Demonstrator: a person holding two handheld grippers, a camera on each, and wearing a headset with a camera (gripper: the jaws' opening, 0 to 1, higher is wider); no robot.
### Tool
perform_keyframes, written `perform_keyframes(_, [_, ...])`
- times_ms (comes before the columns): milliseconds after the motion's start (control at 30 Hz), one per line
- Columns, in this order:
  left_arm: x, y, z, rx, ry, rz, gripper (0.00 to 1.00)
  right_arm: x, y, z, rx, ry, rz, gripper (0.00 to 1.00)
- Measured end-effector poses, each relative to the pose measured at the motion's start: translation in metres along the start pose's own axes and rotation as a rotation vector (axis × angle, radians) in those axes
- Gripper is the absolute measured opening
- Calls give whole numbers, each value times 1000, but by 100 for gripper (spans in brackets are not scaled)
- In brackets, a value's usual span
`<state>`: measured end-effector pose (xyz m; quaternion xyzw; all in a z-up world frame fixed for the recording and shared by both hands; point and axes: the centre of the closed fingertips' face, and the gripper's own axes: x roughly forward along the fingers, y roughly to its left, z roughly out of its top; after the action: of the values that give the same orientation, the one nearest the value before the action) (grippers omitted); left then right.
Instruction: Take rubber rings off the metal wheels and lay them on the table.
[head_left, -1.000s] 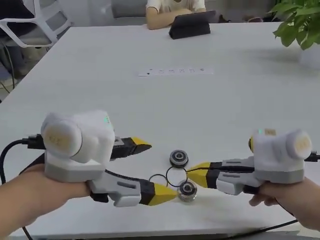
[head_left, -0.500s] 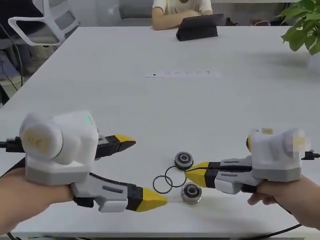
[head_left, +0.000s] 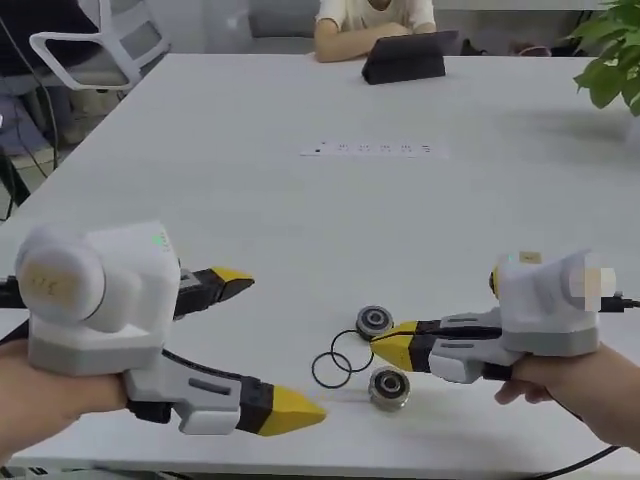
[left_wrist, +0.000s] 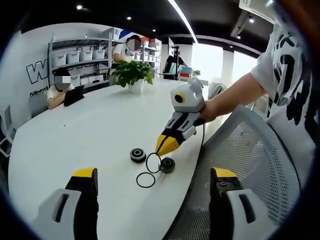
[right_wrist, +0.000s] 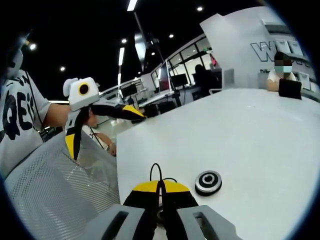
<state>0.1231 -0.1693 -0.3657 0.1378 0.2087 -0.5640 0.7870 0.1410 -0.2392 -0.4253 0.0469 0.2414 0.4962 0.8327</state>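
The right claw (head_left: 385, 343) is pinched shut on a thin rubber ring (head_left: 352, 335). Its loop hangs low over the counter (head_left: 350, 220), between the far wheel (head_left: 375, 321) and the near wheel (head_left: 389, 387). A second ring (head_left: 313, 371) lies flat just beside it, the two loops overlapping as seen from above. The left claw (head_left: 270, 344) is spread wide and holds nothing.

To my eye the risk is in the release. A springy ring may cling to a jaw or flick sideways. Everything sits near the counter's front edge, so the ring or a nudged wheel could go over.
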Motion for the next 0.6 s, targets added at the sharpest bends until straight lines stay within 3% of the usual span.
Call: perform_keyframes(600, [-13,4,-3,3,-5,26,95,18,1,-6,-3,48,25,0])
